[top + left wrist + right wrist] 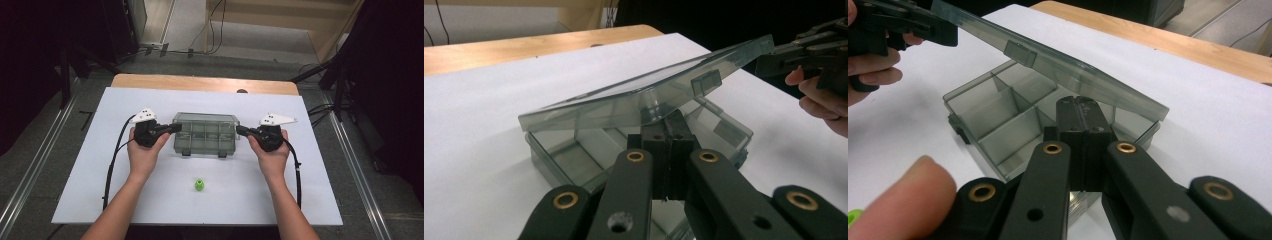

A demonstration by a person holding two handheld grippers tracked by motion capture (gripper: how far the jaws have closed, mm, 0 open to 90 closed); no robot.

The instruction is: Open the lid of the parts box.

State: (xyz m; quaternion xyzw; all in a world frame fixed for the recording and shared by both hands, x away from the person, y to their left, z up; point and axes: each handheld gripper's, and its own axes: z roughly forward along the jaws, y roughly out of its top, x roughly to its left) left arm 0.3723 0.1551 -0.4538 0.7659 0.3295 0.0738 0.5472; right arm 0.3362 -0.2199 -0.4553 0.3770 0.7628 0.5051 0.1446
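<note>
Lifting the lid [644, 90] is partly done: your left tool [175, 128] and right tool [240, 130], each clamped narrow with nothing between, prop its ends above the box [205, 142] mid-counter [310, 200]. Swinging it fully back remains.

Bright, even overhead light on the white table [150, 200]; dark surroundings, soft low-resolution blur.

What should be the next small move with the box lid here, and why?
Probably lift both ends a little further together. The lid is only partly raised over the box, and the shut left gripper and right gripper each bear one end under it. The green piece waits in front.
</note>
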